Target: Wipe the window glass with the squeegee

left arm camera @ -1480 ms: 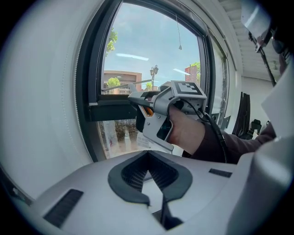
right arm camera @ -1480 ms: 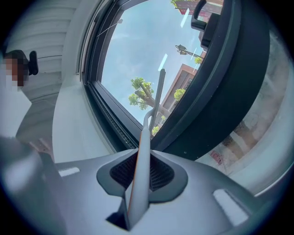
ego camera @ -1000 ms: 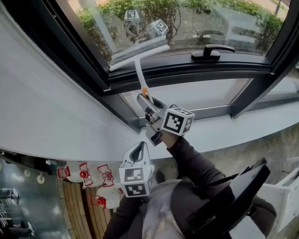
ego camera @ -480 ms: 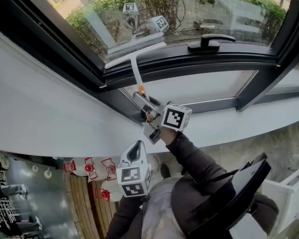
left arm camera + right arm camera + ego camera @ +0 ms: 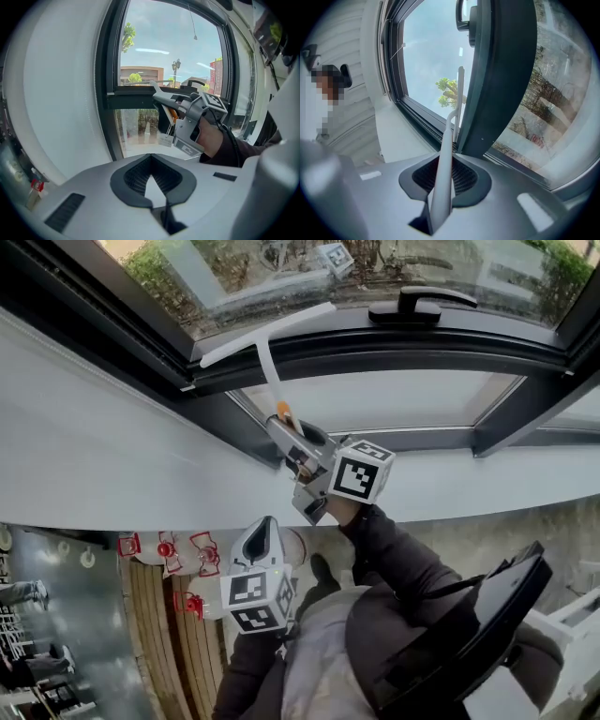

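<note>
Squeegee point(image 5: 266, 336) lower on window glass point(image 5: 246, 266), clamped in right gripper point(image 5: 284, 430), left gripper point(image 5: 265, 523) closed

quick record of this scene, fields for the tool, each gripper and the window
tool: white squeegee, blade at the lower edge of the window glass, along the dark frame
right hand-held gripper: shut on the squeegee's handle, reaching up to the window
left hand-held gripper: jaws together, holding nothing, held low and away from the glass
window handle: black, on the frame to the right of the blade
</note>
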